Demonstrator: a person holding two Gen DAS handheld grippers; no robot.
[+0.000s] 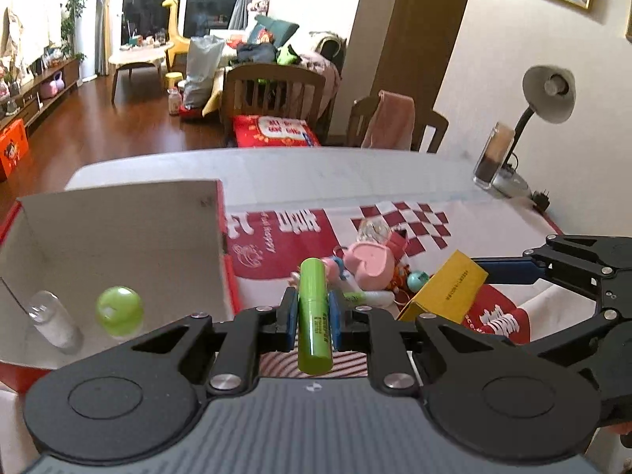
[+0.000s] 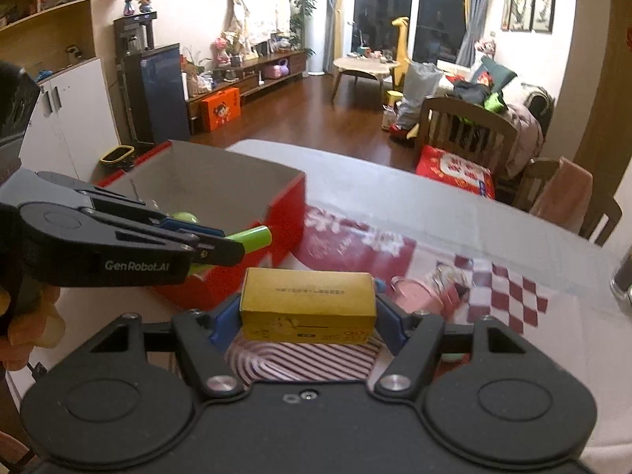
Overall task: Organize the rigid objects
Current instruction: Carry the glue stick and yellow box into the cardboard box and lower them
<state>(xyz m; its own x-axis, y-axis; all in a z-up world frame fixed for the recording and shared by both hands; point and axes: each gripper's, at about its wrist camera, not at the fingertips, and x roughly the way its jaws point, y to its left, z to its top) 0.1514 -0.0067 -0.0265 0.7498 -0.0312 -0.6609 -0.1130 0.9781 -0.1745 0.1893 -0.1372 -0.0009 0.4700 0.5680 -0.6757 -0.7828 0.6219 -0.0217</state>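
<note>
I have the left gripper (image 1: pixel 312 318) clenched on a green tube (image 1: pixel 313 318), which stands nearly upright between the blue pads, above the table's red-and-white cloth (image 1: pixel 276 233). My right gripper (image 2: pixel 308 316) grasps a yellow box (image 2: pixel 307 305) crosswise by its ends. At ten o'clock from the left gripper sits the red cardboard box (image 1: pixel 118 229), with a green ball (image 1: pixel 119 311) and a clear vial (image 1: pixel 53 324) inside. A pink toy (image 1: pixel 369 264) lies at one o'clock, beyond the tube.
</note>
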